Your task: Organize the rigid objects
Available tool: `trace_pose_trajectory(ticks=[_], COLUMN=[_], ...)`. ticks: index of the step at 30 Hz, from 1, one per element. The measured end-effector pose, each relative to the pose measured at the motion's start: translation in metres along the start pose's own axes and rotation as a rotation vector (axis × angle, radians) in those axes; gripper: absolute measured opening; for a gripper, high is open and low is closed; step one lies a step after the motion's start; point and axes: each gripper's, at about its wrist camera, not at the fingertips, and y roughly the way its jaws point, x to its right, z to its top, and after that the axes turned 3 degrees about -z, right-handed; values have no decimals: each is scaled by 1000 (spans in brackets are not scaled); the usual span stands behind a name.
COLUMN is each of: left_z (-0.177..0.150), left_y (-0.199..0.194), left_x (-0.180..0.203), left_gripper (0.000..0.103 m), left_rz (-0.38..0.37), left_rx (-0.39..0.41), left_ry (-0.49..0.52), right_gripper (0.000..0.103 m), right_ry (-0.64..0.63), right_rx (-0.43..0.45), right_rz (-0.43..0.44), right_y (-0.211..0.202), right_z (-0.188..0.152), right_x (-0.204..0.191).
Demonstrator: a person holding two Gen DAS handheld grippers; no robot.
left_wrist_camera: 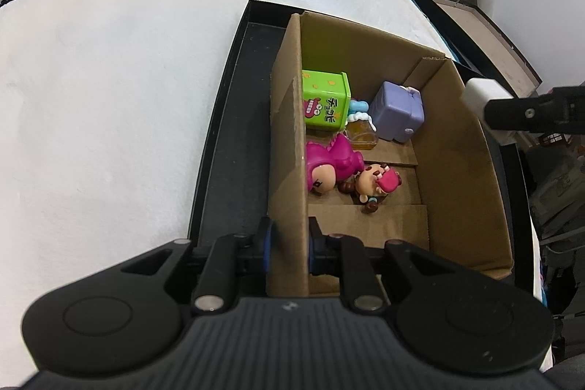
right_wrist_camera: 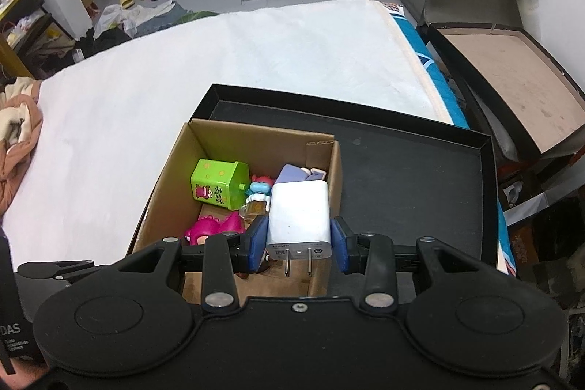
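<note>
Right tool (right_wrist_camera: 299, 241) clamps a white charger (right_wrist_camera: 299, 214) between its blue pads, one pad on each side face, prongs pointing back toward the camera. Long axis of the charger runs forward along the fingers, toward the top of the frame. Charger hangs above the cardboard box (right_wrist_camera: 161, 178), over its right-hand half at lower centre of the frame, just inside the right wall. Directly below and beyond it lie a purple cube (right_wrist_camera: 289, 172), a green toy box (right_wrist_camera: 219, 183) and a pink figure (right_wrist_camera: 215, 225). Release should therefore call for a straight descent only.

Left tool (left_wrist_camera: 289, 245) is closed on the near end of the box's left wall (left_wrist_camera: 289, 134), one finger outside, one inside, steadying it. Box sits in a black tray (right_wrist_camera: 420, 178) on the white bed (right_wrist_camera: 182, 68). In the left view the charger appears at the right edge.
</note>
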Motion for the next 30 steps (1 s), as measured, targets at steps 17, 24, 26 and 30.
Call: trace_pose_trajectory(ticks=[17, 24, 26, 30], left_z=[1, 4, 5, 6], left_y=[-2, -4, -7, -15], left_x=[4, 8, 8, 10], left_gripper=[19, 18, 17, 15], left_rz=[1, 16, 17, 22], left_rx=[-2, -11, -11, 3], left_ry=[13, 21, 21, 26], right_gripper=[45, 51, 52, 54], right_ry=[44, 78, 90, 112], right_rx=[9, 8, 8, 12], right_rz=[-6, 26, 35, 52], right_y=[-10, -16, -18, -21], right_z=[-3, -10, -13, -18], right_x=[3, 14, 18, 26])
